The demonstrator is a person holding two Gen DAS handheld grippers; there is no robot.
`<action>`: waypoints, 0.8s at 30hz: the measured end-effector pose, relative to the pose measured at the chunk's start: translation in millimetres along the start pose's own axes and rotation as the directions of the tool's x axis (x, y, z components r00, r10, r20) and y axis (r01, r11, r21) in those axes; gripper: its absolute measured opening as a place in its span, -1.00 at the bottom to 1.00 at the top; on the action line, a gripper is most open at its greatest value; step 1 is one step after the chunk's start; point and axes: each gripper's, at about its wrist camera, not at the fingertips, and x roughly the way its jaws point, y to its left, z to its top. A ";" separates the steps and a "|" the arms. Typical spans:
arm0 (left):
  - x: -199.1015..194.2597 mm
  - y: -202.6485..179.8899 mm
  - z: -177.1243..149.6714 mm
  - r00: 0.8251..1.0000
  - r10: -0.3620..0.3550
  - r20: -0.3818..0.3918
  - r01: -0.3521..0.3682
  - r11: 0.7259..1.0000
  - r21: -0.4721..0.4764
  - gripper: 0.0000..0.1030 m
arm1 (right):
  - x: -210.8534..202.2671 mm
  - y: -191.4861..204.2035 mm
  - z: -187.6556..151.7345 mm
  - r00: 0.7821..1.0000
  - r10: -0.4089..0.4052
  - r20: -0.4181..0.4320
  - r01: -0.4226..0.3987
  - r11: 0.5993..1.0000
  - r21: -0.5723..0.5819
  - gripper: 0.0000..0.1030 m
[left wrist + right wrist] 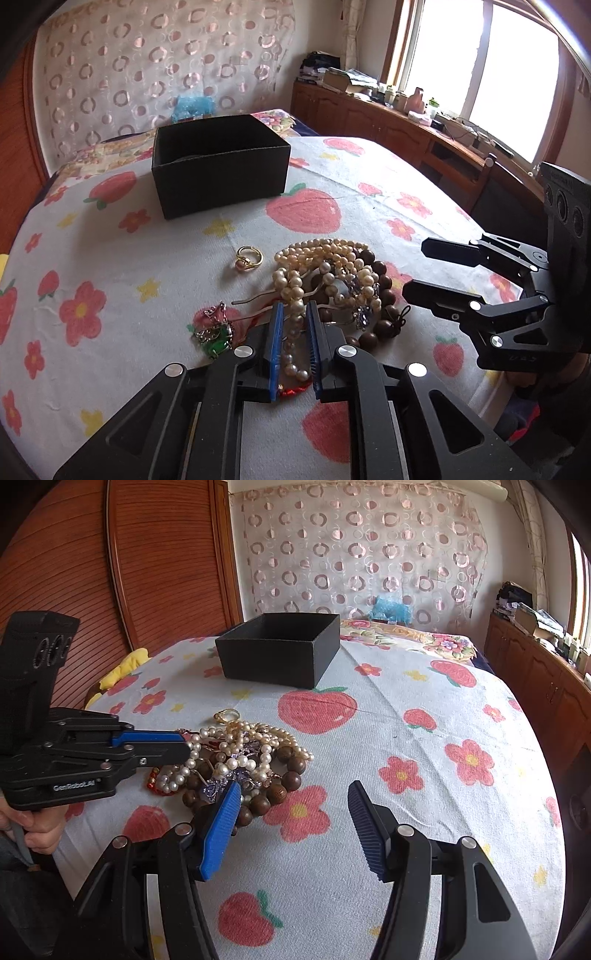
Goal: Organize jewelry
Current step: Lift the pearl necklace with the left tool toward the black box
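Note:
A tangled heap of jewelry lies on the flowered bedspread (110, 258): a pearl necklace (325, 258) (243, 762), a brown wooden bead bracelet (384, 280) (291, 764), a purple crystal piece (360, 317) and a chain with a green pendant (218, 345). A gold ring (249, 257) (226, 714) sits apart on the far side of the heap. Behind it stands an open black box (221, 184) (273, 661). My left gripper (294, 306) (186, 744) is narrowly shut on a strand of the pearls. My right gripper (293, 786) (415, 269) is wide open beside the heap and holds nothing.
A wooden cabinet (369, 114) crowded with bottles and boxes runs under the window on the right. A ribbed wooden wardrobe (110, 572) stands on the left, with a yellow cloth (122, 668) at the bed's edge. A hand (40, 834) holds the left gripper's handle.

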 end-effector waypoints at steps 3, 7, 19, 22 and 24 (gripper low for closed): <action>1.3 -1.1 1.0 1.000 -0.017 0.000 0.017 1.000 0.005 -0.82 | 0.2 -0.1 0.0 1.000 0.000 -0.001 0.000 1.000 0.000 0.22; -3.1 -1.1 1.2 1.000 0.000 0.015 0.000 1.000 -0.001 -0.87 | 0.4 -0.2 -0.2 1.000 0.001 -0.001 -0.001 1.000 0.000 0.22; -81.5 6.0 28.1 0.978 0.022 0.209 -0.014 0.999 -0.036 -0.87 | 1.6 5.2 -0.6 1.000 -0.008 -0.017 0.008 0.999 -0.038 0.22; -96.7 9.9 32.7 0.969 0.029 0.243 -0.019 0.999 -0.043 -0.87 | 0.9 5.6 3.5 1.000 0.003 -0.018 -0.004 0.999 -0.039 0.22; -107.4 13.2 35.0 0.963 0.033 0.267 -0.020 0.999 -0.049 -0.87 | 0.6 5.0 9.1 1.000 0.002 -0.014 -0.003 0.999 -0.042 0.13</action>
